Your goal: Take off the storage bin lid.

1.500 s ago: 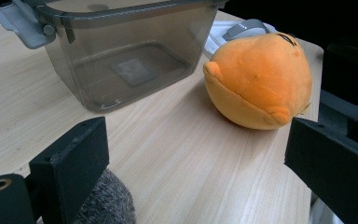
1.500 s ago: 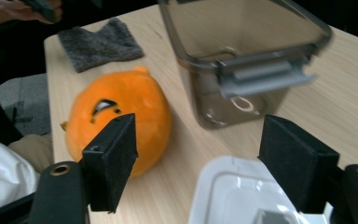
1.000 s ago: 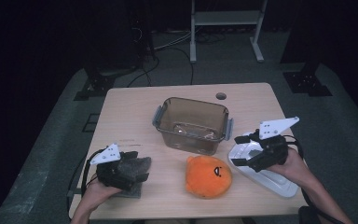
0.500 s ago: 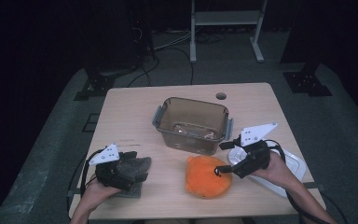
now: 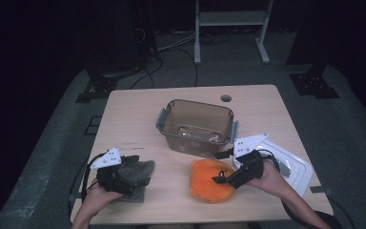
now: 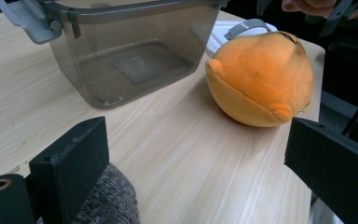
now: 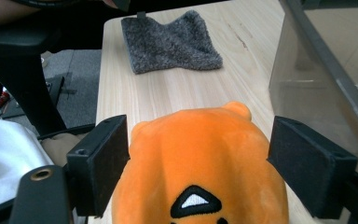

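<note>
Orange plush toy (image 5: 211,180) sits near the front edge of the wooden table (image 5: 133,119) in the high view, just in front of the smoky plastic container (image 5: 196,126); right gripper (image 5: 224,177) is down over the toy's right side, with the white lid (image 5: 293,168) just behind that hand. Left gripper (image 5: 136,175) rests over a grey fuzzy cloth (image 5: 140,168) at front left, well apart from the toy. Left gripper view: jaws wide, nothing between them, grey cloth (image 6: 109,203) under the left jaw; orange toy (image 6: 260,77) lies ahead and to the right on bare wood, just beside the container (image 6: 130,46), lid (image 6: 235,30) behind it. Right gripper view: jaws spread wide and straddling the toy (image 7: 200,168), one jaw at each flank; can't tell whether the pads touch the plush, no squeeze visible. Grey cloth (image 7: 170,42) lies farther off, container wall (image 7: 321,70) at right.
</note>
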